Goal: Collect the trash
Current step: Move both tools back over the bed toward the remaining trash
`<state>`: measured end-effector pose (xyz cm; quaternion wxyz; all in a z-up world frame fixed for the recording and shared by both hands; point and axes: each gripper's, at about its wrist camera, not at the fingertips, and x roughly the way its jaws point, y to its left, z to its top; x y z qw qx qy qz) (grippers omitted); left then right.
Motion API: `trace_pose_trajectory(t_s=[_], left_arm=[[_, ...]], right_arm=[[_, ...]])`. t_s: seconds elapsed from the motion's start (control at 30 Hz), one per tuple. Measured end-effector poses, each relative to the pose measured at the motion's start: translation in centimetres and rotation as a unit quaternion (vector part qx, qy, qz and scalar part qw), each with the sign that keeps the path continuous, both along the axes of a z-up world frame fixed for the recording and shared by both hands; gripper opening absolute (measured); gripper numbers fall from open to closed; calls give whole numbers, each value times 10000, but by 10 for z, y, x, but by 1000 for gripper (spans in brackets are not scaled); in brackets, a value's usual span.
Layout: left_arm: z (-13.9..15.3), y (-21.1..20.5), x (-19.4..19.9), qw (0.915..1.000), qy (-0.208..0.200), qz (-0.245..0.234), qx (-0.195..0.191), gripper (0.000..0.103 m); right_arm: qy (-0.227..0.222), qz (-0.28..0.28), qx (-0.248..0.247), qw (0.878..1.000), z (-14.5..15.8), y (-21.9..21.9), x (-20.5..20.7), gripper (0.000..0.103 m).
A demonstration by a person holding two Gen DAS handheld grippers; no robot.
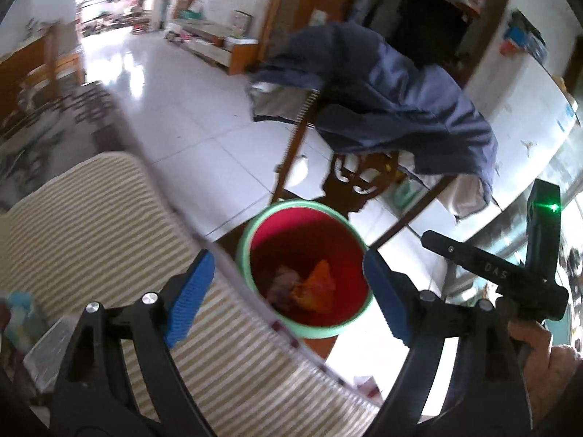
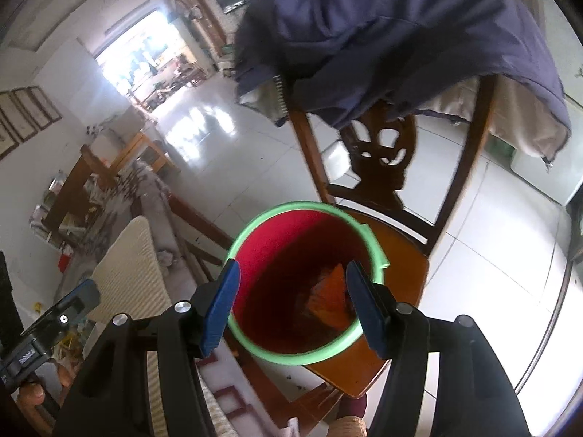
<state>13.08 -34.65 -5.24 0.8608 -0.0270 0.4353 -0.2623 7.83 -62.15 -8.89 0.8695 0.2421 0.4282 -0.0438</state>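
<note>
A red bin with a green rim [image 1: 255, 229] stands on a wooden chair seat [image 2: 408, 276]; it also shows in the right wrist view [image 2: 251, 233]. Inside lie an orange wrapper [image 1: 317, 284], also in the right wrist view [image 2: 329, 291], and a pale crumpled scrap [image 1: 282, 280]. My left gripper [image 1: 288, 291] is open and empty above the bin, beside the table edge. My right gripper [image 2: 291, 302] is open and empty, right over the bin's mouth. The right gripper's body shows in the left wrist view [image 1: 503, 273].
A striped table mat [image 1: 109, 225] covers the table edge at the left. A blue jacket [image 1: 393, 98] hangs over the chair back [image 2: 382, 160]. White tiled floor [image 1: 189, 109] lies beyond, with wooden furniture farther off.
</note>
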Motion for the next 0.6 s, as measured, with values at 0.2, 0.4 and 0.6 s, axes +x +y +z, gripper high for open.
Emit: trace_pose_trajectory(t_s=[0.2, 0.4, 0.6], left_arm=[[3, 61, -21, 9982, 117, 564, -194, 82], [1, 125, -45, 9957, 107, 907, -179, 82], [-3, 208, -74, 9889, 180, 1467, -153, 82]], right_arm=[[-78, 440, -85, 9990, 8, 47, 8, 62], [-95, 918, -150, 9956, 13, 112, 11, 63], [-20, 1511, -168, 9884, 13, 191, 8, 64]])
